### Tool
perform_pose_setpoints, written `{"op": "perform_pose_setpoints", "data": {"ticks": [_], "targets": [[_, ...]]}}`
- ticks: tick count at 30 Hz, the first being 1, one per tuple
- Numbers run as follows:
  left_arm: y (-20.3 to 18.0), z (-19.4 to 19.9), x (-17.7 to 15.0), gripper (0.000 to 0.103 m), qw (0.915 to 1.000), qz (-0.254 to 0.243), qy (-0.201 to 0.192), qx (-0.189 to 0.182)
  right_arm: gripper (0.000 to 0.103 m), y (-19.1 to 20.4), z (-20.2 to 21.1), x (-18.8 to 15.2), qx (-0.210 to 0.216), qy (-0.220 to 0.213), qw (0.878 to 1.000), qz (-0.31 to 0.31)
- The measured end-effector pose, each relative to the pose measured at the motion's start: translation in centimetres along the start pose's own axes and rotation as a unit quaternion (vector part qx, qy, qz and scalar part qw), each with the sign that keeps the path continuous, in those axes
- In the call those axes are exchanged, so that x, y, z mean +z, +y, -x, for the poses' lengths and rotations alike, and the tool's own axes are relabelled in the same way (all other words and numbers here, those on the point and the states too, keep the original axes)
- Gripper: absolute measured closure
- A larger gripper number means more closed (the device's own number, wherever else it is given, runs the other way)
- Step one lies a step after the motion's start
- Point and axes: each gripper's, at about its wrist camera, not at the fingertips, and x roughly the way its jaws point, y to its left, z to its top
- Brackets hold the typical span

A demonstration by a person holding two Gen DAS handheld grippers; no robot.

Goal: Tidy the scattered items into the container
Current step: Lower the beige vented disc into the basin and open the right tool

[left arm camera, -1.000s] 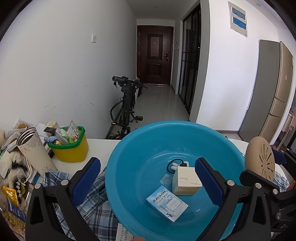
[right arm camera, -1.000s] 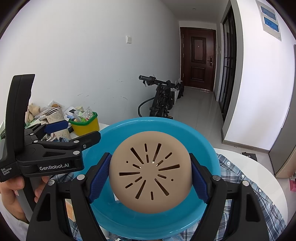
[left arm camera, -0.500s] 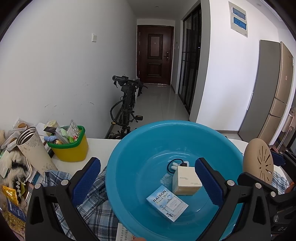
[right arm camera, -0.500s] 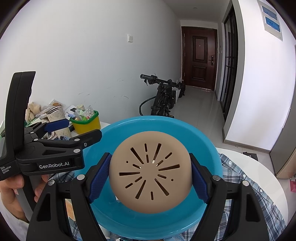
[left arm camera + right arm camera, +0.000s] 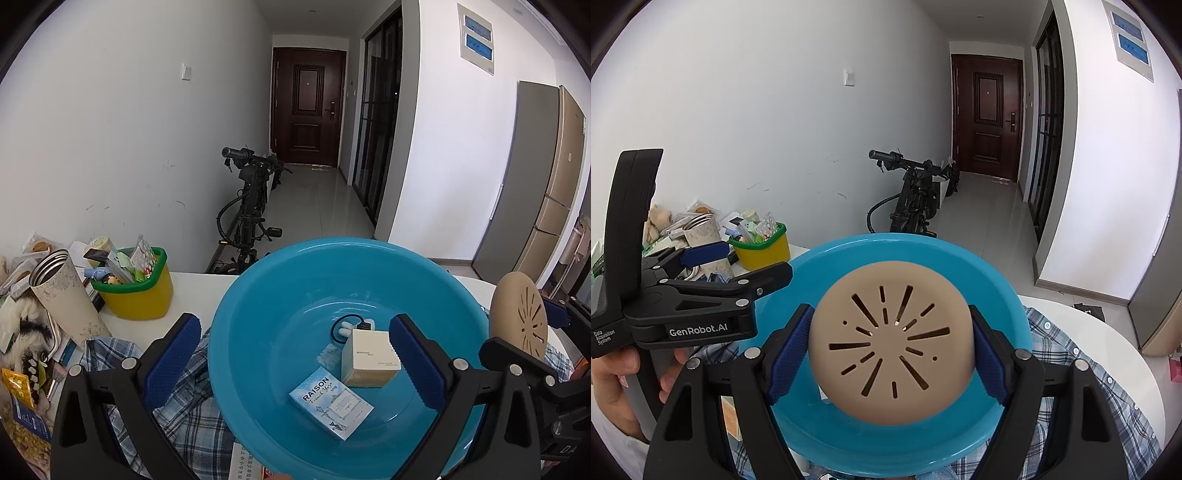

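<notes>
White counter (image 5: 192, 291) carries your blue basin (image 5: 827, 266); your right gripper (image 5: 890, 347) pinches the tan slotted disc (image 5: 890, 347) above it, your left gripper (image 5: 295, 354) spread wide, empty.

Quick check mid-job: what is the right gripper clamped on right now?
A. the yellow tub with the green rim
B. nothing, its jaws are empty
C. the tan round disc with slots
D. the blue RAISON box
C: in the right wrist view the right gripper has both blue pads pressed against the sides of the tan slotted disc, held over the blue basin.
</notes>
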Motion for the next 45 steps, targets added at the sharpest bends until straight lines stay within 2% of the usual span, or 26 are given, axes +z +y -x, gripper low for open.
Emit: {"op": "perform_pose_setpoints", "data": {"ticks": [23, 38, 41, 43, 45], "targets": [[-0.7, -0.2, -0.3, 0.000, 0.9999, -0.015, 0.003, 0.001, 0.024, -0.1, -0.5, -0.2, 0.003, 0.009, 1.000, 0.006], [-0.3, 0.0, -0.2, 0.000, 1.0000, -0.007, 0.001, 0.000, 0.024, -0.2, -0.4, -0.1, 0.001, 0.008, 1.000, 0.004], [-0.3, 0.0, -0.2, 0.000, 1.0000, -0.007, 0.000, 0.001, 0.020, -0.5, -0.4, 0.0, 0.007, 0.008, 1.000, -0.009], [-0.3, 0.0, -0.2, 0.000, 1.0000, -0.006, -0.001, 0.000, 0.000, -0.9, -0.3, 0.1, 0.013, 0.009, 1.000, -0.025], [-0.3, 0.0, -0.2, 0.000, 1.0000, -0.005, -0.001, -0.001, 0.000, -1.0, -0.3, 0.2, 0.010, 0.010, 1.000, -0.025]]}}
